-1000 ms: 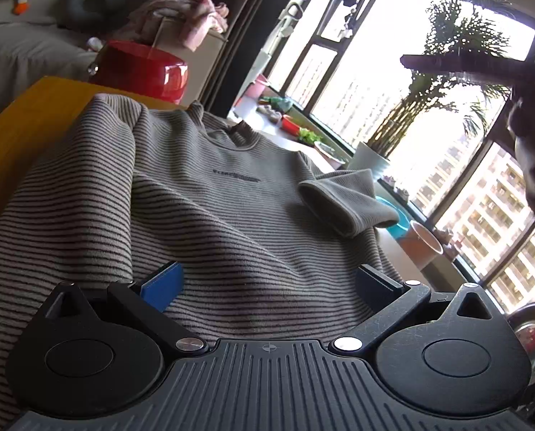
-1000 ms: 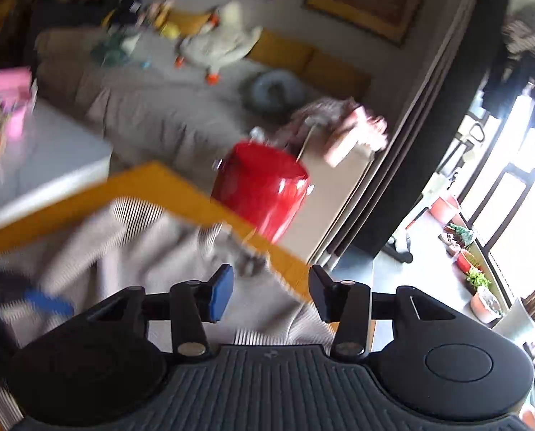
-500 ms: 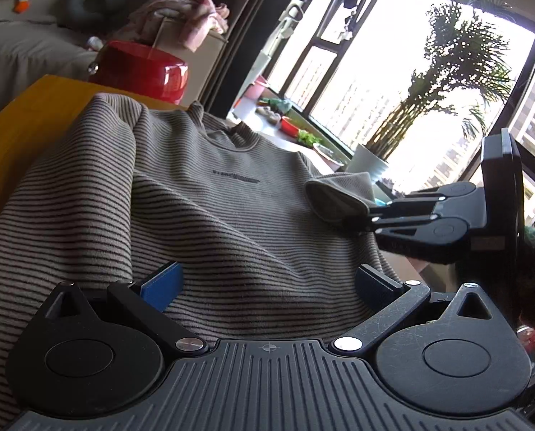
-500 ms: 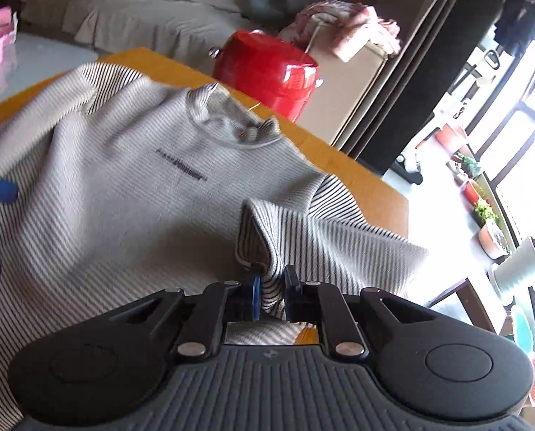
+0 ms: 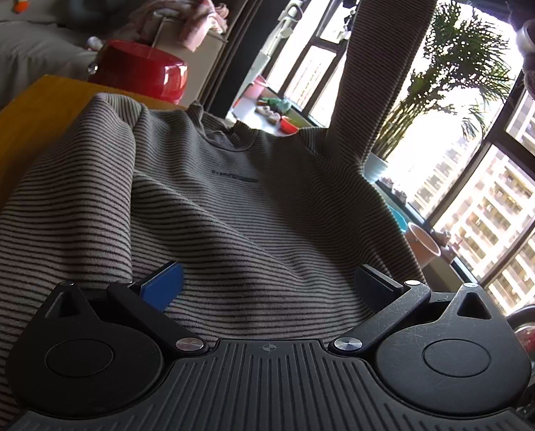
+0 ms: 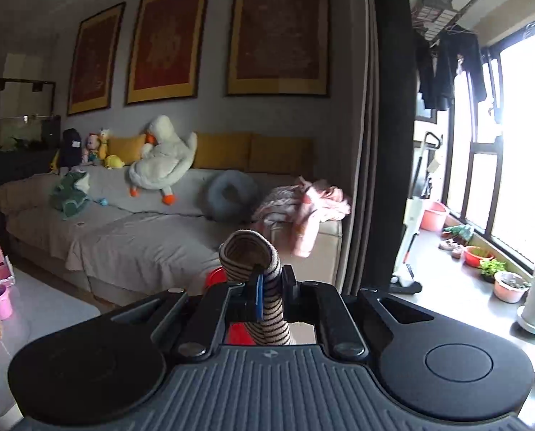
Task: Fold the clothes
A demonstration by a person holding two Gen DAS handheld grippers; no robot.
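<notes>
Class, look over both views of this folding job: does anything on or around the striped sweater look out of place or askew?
One thing: the sweater lies flat on the table, but its sleeve stands straight up, pinched at the cuff by the right hand-held gripper. The left hand-held gripper is open over the hem. Nothing looks spilled or damaged.

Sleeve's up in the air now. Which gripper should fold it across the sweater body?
Right. The right gripper is already shut on the sleeve cuff, lifted above the sweater. The left gripper sits open, low over the hem, holding nothing.
</notes>
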